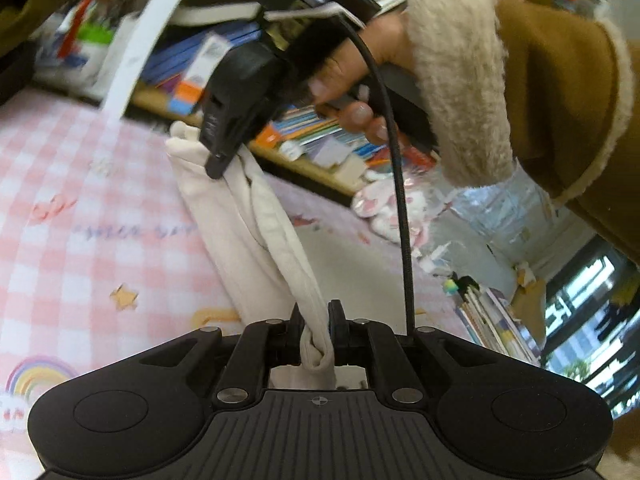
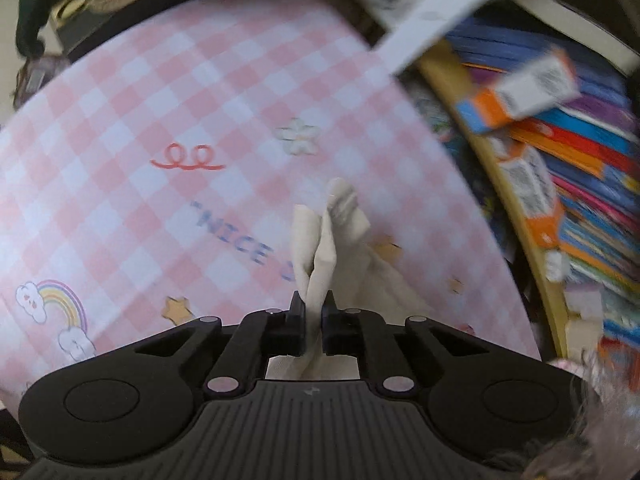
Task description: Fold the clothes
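Note:
A cream white garment [image 1: 240, 216] hangs stretched in the air between both grippers, above a pink checked mat [image 1: 80, 200]. My left gripper [image 1: 318, 320] is shut on one bunched end of it. My right gripper [image 1: 218, 160], held by a hand in a brown fleece-cuffed sleeve, is shut on the other end, up and to the left. In the right wrist view the right gripper [image 2: 313, 312] pinches a fold of the garment [image 2: 320, 248], and the rest droops toward the mat [image 2: 160, 120].
A low wooden shelf [image 1: 304, 168] packed with books and boxes runs along the mat's far edge; it also shows in the right wrist view [image 2: 520, 208]. A white strip [image 1: 136, 40] stands at the mat's edge. A black cable [image 1: 400, 200] hangs from the right gripper. Plastic-wrapped items [image 1: 400, 204] lie at right.

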{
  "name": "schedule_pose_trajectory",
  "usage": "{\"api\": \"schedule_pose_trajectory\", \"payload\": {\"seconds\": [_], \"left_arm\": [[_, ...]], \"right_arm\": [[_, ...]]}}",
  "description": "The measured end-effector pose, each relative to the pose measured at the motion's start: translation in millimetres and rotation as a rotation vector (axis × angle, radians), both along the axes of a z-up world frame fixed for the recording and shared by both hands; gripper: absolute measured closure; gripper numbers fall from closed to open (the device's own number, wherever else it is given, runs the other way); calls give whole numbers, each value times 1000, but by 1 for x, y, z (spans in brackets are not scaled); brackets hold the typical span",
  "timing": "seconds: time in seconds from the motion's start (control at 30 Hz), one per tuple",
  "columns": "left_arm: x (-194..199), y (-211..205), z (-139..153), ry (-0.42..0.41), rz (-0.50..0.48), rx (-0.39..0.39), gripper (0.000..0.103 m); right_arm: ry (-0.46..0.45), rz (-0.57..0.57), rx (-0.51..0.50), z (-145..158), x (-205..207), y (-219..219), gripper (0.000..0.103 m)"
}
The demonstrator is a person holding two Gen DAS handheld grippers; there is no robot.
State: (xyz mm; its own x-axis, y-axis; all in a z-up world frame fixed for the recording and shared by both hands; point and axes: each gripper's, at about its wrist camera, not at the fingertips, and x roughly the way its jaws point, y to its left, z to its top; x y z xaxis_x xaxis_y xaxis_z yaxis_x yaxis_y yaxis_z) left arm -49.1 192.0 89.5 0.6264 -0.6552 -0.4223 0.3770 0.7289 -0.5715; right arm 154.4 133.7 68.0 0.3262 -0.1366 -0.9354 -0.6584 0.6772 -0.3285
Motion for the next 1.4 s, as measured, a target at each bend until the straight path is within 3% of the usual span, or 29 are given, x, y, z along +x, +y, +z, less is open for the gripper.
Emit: {"api": "schedule_pose_trajectory", "payload": {"seconds": [0.33,0.73,0.9,1.1,1.2,1.4], "left_arm": [[0,-72,21,-95,-91,53,94],[4,-200,26,-89,-49,187,94],[9,-247,23,-44,-3,245,94],[19,-304,10,27,-23,356,93],[22,-326,-1,41,-48,431,93],[18,-352,-18,72,-86,501,92]], "right_arm": [[-109,-138,103,53,-12,-120,96],[-200,-97,291,53,-26,-253,96],[-214,-74,382,43,-24,-306,96],[-200,-81,465,16,-24,-360,96],[-177,-121,497,-2,-21,-381,96],[-133,-209,554,-34,-20,-413,96]]}}
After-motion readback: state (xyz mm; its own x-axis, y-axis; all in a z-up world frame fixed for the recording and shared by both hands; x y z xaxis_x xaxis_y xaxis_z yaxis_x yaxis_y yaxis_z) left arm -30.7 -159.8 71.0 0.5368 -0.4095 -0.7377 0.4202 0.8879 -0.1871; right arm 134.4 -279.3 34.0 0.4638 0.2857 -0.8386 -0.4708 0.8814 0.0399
